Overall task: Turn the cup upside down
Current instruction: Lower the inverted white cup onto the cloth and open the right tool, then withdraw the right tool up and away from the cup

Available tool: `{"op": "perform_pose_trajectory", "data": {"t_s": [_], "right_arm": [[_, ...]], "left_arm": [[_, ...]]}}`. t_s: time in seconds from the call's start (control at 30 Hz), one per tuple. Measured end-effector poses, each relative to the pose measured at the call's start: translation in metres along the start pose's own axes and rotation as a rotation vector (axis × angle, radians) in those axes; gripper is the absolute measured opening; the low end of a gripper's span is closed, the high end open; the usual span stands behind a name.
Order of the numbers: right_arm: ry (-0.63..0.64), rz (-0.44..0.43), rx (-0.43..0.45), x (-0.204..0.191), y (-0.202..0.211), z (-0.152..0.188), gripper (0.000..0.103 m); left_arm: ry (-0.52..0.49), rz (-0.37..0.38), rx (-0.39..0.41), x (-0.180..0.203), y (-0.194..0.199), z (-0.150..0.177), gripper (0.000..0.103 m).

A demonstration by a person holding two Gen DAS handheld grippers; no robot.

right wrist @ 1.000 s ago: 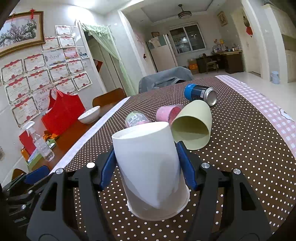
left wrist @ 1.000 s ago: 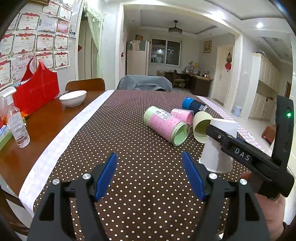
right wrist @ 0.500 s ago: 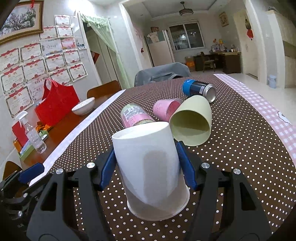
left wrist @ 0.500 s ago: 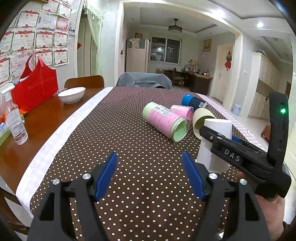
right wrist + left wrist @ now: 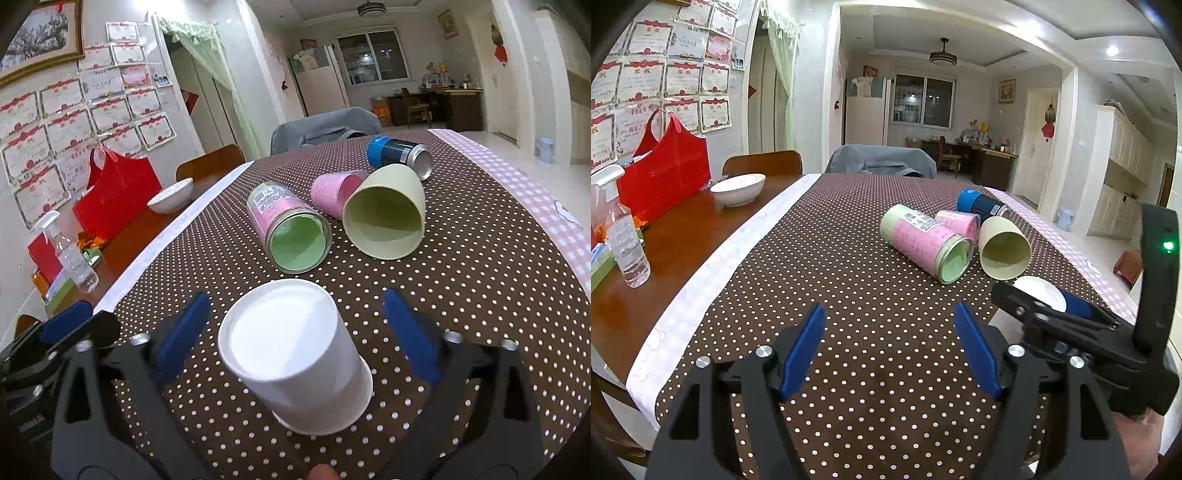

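Note:
A white paper cup (image 5: 295, 354) stands upside down on the dotted tablecloth, rim down, base up. My right gripper (image 5: 295, 328) is open, its blue pads (image 5: 408, 332) apart on either side of the cup and clear of it, a little above. In the left wrist view the cup's base (image 5: 1039, 293) shows behind the right gripper's black body (image 5: 1071, 325). My left gripper (image 5: 888, 350) is open and empty over the tablecloth, left of the cup.
A pink and green canister (image 5: 288, 225), a pink cup (image 5: 334, 194), a pale yellow cup (image 5: 386, 214) and a blue can (image 5: 399, 153) lie on their sides beyond the white cup. A white bowl (image 5: 738, 189), red bag (image 5: 663, 173) and spray bottle (image 5: 626, 243) stand on the left.
My right gripper has opened and let go of the white cup, which now stands upside down on the cloth. The gripper has risen and looks down on the cup. The left gripper barely moved.

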State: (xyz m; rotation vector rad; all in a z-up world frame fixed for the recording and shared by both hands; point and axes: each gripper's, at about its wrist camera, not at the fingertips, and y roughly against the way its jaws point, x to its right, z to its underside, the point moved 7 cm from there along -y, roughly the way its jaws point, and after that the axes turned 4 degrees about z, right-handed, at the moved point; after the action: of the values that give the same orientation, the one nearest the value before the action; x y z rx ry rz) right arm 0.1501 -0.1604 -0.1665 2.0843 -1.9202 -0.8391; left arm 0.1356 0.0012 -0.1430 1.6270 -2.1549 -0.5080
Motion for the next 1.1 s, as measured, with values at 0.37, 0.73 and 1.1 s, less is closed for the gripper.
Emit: {"op": "perform_pose_trajectory", "data": {"t_s": [0.37,0.73,1.1], "right_arm": [[-0.038,0.002,0.045,0.007,0.030,-0.022,0.097],[-0.104,0.027,0.099,0.024,0.073,-0.045,0.097],[-0.127,0.063,0.156,0.039,0.116,-0.056,0.097]], "left_arm": [[-0.014,-0.018,0.047,0.008,0.021,-0.015,0.080],[-0.091,-0.087,0.086,0.027,0.044,-0.029,0.082],[-0.135,-0.123,0.169,0.042,0.075,-0.038,0.092]]}}
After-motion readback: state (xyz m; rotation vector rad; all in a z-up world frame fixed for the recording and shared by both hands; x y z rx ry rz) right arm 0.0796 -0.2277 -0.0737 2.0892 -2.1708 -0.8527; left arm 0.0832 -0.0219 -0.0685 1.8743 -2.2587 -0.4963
